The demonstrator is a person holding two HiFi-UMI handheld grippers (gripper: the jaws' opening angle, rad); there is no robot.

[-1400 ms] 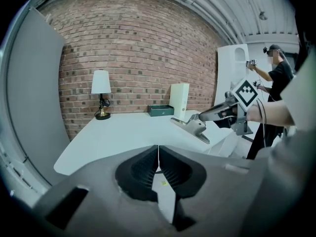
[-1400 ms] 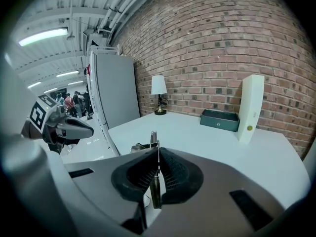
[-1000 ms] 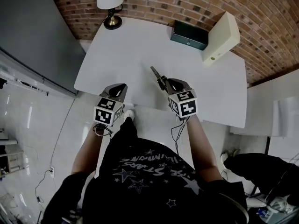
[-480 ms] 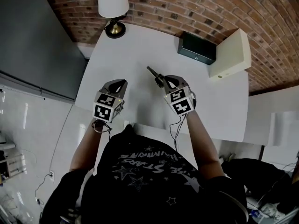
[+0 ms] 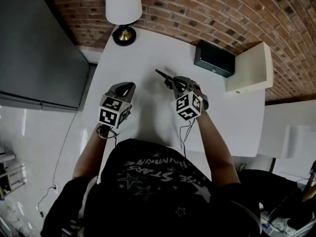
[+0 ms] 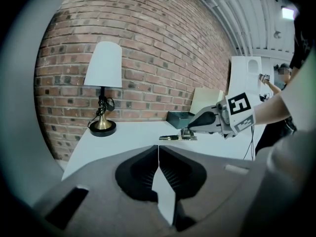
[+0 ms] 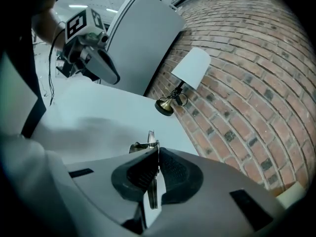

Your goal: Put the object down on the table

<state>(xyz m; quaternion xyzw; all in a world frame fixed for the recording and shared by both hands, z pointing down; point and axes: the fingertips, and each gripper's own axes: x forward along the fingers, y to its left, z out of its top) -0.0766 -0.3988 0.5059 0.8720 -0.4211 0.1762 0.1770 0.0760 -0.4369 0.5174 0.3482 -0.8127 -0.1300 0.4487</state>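
White and smooth, the table [image 5: 148,48] stands against a bumpy red brick wall [image 5: 207,1]. In the head view, a lamp [image 5: 123,4] with a white shade sits at the far left. A black box [image 5: 214,59] and a cream box [image 5: 252,68] sit at the far right. The person has stepped closer than a second ago, so both grippers are now well over the table top. The right gripper [image 5: 177,84] still pinches a thin metal tool [image 5: 163,76] that points far and left. The left gripper [image 5: 129,85] hangs to its left.

In the left gripper view, the grey ridged jaws are pressed together with nothing in them. Over on the right, the tool looks very low over the table. I cannot tell if it touches.

In the right gripper view, the jaws squeeze tight on the flat, shiny tool. I think letting go comes next.
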